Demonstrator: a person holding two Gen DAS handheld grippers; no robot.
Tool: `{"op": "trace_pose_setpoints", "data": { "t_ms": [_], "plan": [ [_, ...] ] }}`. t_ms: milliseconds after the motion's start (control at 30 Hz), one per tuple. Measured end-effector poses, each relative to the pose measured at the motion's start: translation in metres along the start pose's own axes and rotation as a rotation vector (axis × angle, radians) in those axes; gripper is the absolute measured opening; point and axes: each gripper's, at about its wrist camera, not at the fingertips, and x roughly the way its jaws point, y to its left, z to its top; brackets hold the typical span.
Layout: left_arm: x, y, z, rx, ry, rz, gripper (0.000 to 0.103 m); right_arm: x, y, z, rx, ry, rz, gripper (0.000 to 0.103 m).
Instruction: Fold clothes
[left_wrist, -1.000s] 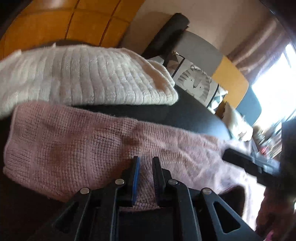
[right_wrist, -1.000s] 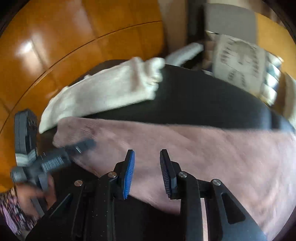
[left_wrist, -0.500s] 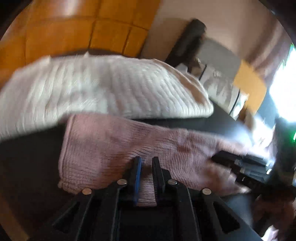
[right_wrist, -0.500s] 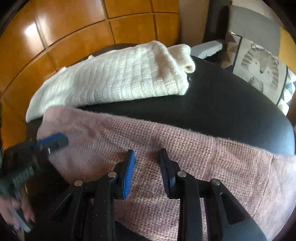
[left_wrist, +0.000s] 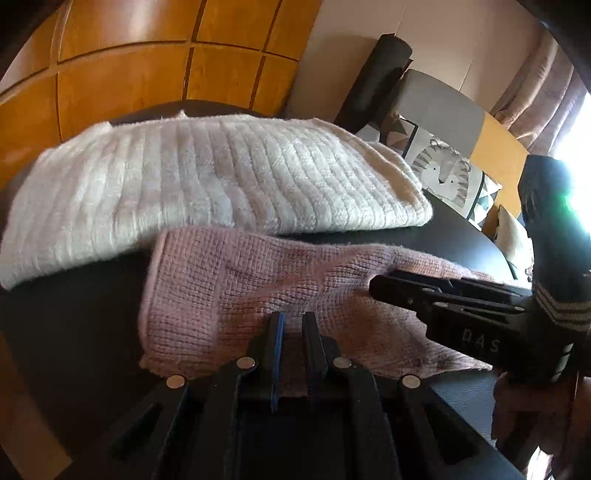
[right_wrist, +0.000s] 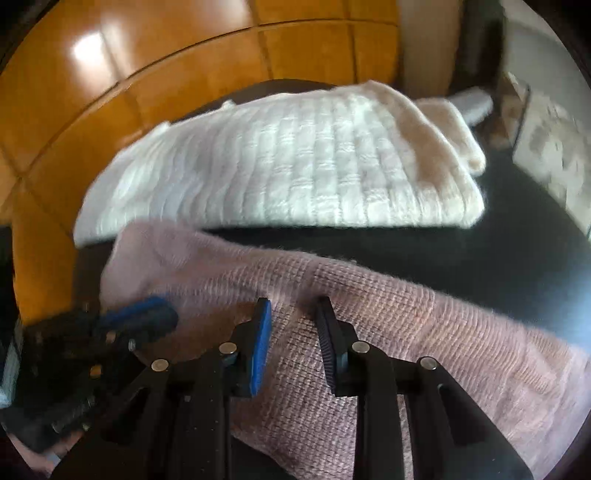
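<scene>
Pink knit garment (left_wrist: 258, 280) lies on the black worktop (left_wrist: 74, 325), long axis running left to right across both views. My left tongs (left_wrist: 293, 332) are nearly closed, pinching its near edge. My right tongs (right_wrist: 293, 332) stand partly open over the cloth, gripping nothing I can see. The left end of the garment lies just beyond the left tongs, so the left hand is nearer to it. A white ribbed garment (left_wrist: 221, 177) lies folded behind, touching the pink one at one corner. Count: two garments, two tongs, one worktop.
</scene>
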Motion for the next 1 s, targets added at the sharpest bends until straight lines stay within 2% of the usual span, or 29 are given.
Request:
{"op": "trace_pose_setpoints", "data": {
  "t_ms": [67,133,267,367,567,633,833,900,933,1000],
  "plan": [
    [-0.006,-0.004,0.005,0.020,-0.029,0.025,0.011,-0.006,0.000,-0.001,0.023,-0.019,0.023,0.027],
    [0.003,0.003,0.010,-0.004,-0.008,0.029,0.012,-0.011,0.003,-0.001,0.031,-0.037,0.048,0.027],
    [0.022,0.016,0.020,-0.056,0.039,0.031,0.012,-0.009,0.024,-0.009,-0.022,0.005,0.059,0.027],
    [0.022,0.019,0.020,-0.019,0.030,0.066,0.011,-0.011,0.031,-0.017,-0.054,0.014,0.062,0.027],
    [0.017,0.032,0.019,-0.077,0.038,0.058,0.007,-0.018,0.033,-0.030,-0.092,0.028,0.059,0.027],
    [0.016,0.029,0.018,-0.051,0.038,0.074,0.008,-0.024,0.027,-0.020,-0.034,-0.005,0.083,0.027],
    [0.018,0.027,0.019,-0.045,0.036,0.078,0.007,-0.011,0.007,-0.008,0.019,0.033,0.001,0.028],
    [0.012,0.020,0.022,-0.066,0.037,0.115,0.007,-0.025,0.001,-0.013,0.048,0.016,0.002,0.028],
    [0.009,0.017,0.024,-0.078,0.038,0.134,0.007,-0.044,-0.006,-0.021,0.072,-0.022,0.004,0.028],
    [-0.001,-0.003,0.025,-0.092,-0.001,0.096,0.007,-0.077,-0.022,-0.037,0.107,-0.078,-0.024,0.028]
  ]
}}
